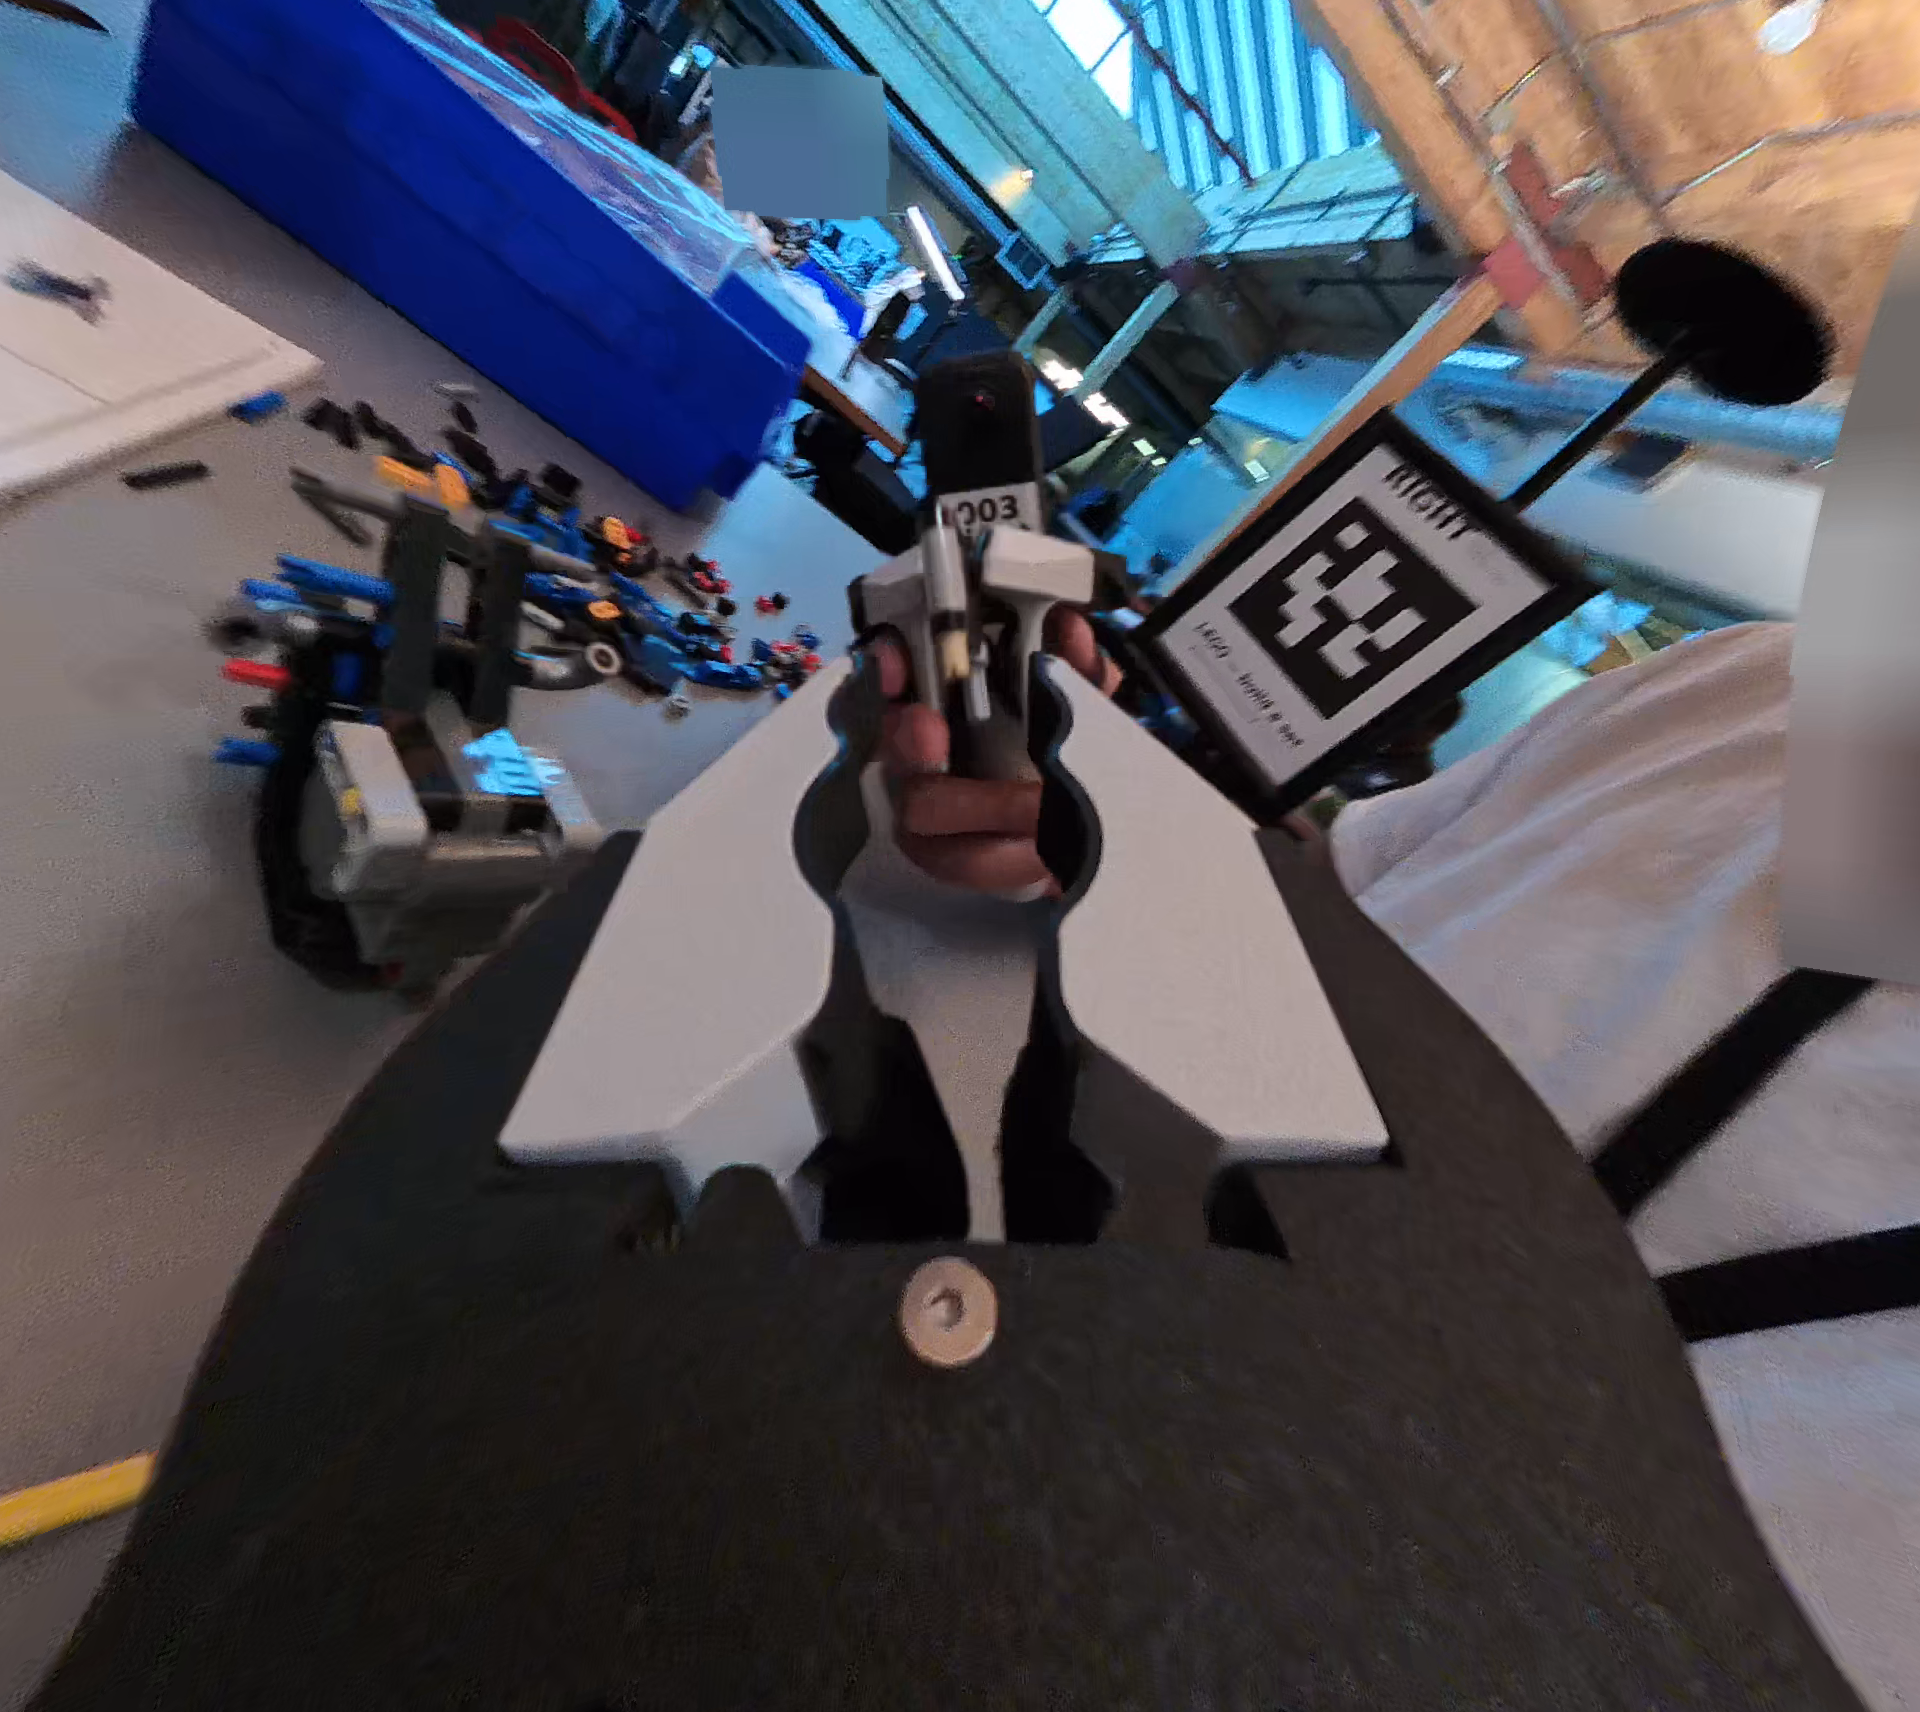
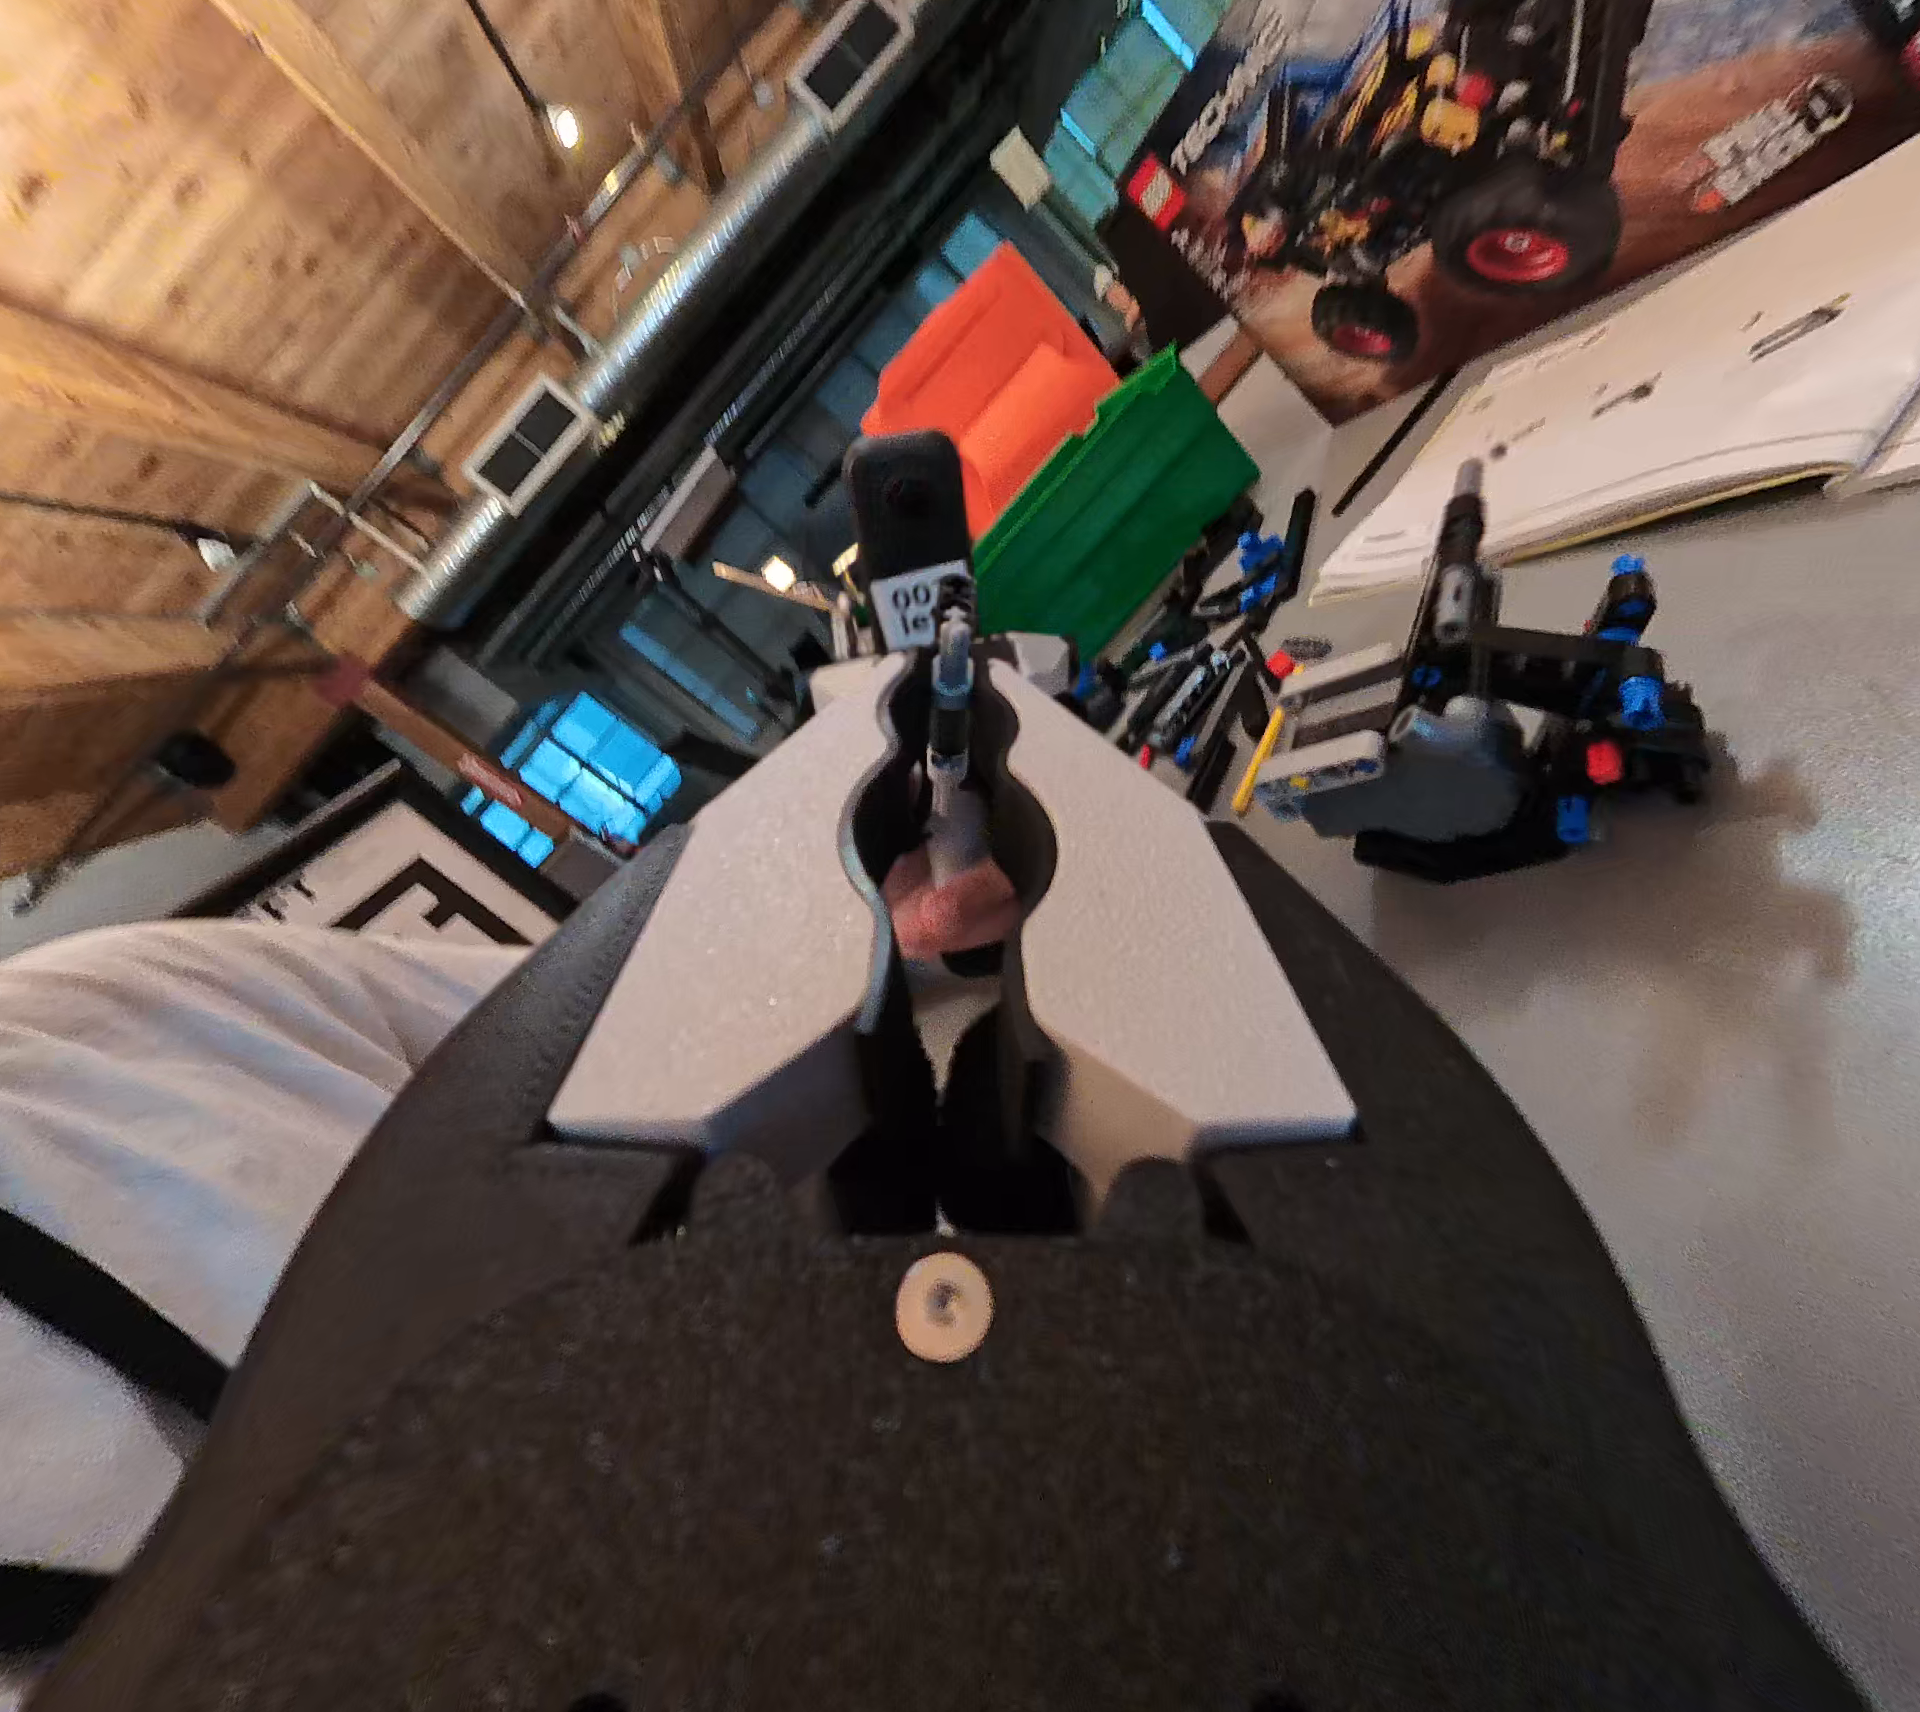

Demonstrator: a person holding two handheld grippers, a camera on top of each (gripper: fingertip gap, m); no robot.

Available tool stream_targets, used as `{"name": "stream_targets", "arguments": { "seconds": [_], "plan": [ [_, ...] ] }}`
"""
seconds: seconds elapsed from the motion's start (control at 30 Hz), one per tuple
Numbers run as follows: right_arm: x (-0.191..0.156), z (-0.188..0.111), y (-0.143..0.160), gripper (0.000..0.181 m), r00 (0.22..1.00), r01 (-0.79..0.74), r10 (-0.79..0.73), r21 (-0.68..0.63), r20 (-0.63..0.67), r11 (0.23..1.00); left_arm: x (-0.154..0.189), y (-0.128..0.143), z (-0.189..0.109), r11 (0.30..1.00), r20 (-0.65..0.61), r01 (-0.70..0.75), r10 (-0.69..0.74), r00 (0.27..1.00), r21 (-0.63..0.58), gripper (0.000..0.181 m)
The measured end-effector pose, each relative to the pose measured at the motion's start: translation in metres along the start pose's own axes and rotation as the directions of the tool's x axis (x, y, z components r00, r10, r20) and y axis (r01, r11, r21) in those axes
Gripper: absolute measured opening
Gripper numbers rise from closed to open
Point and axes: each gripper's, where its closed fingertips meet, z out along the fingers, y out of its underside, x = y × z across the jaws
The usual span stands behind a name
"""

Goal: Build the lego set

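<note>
Between your 2 grippers: the slim rod piece (image 2: 951,727), grey and black with a blue band, is held up off the table (image 2: 1558,1143), lying lengthwise in the gap of the right gripper (image 2: 945,686).
Right fingers: drawn close around the rod and, as far as the views show, clamped on it.
Left fingers: the left gripper (image 1: 948,686) faces the right one tip to tip, its fingers apart, wider than the rod, holding nothing.
Main risk: if you close the left fingers off-centre, they could lever the rod sideways out of that thin grip. Both views are blurred, so you can't easily check alignment.
If dropped: it would likely roll among the loose pieces (image 1: 665,602) and be hard to find.
Partly built model (image 2: 1496,727): standing on the table, well apart from both grippers. A low swing across could clip its tall post.
</note>
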Motion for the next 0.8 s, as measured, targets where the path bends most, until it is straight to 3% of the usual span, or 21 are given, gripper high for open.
{"name": "stream_targets", "arguments": {
  "seconds": [0.03,0.27,0.47,0.53,0.8],
  "plan": [
    [-0.001,-0.002,-0.006,0.006,1.000,-0.010,0.009,0.049,0.012,0.999,-0.001,-0.001,-0.001,0.999,0.028,-0.044,0.044,0.999,-0.005,0.026],
    [-0.006,0.006,-0.004,0.006,0.996,-0.069,0.060,0.165,0.061,0.984,-0.001,-0.004,0.002,0.999,0.011,0.004,-0.005,1.000,0.045,0.017],
    [0.006,0.009,-0.001,0.005,0.999,-0.043,0.045,0.234,-0.001,0.971,-0.006,-0.008,-0.002,0.996,0.013,0.043,-0.044,0.999,0.074,0.013],
    [0.010,0.008,0.001,0.006,0.999,-0.019,0.028,0.231,-0.034,0.973,-0.008,-0.007,-0.002,0.996,0.018,0.052,-0.053,0.998,0.069,0.013],
    [0.002,0.014,0.008,0.006,0.998,-0.061,0.055,0.192,0.034,0.980,-0.003,-0.007,-0.002,0.997,-0.009,0.040,-0.040,0.999,0.060,0.005]
  ]
}}
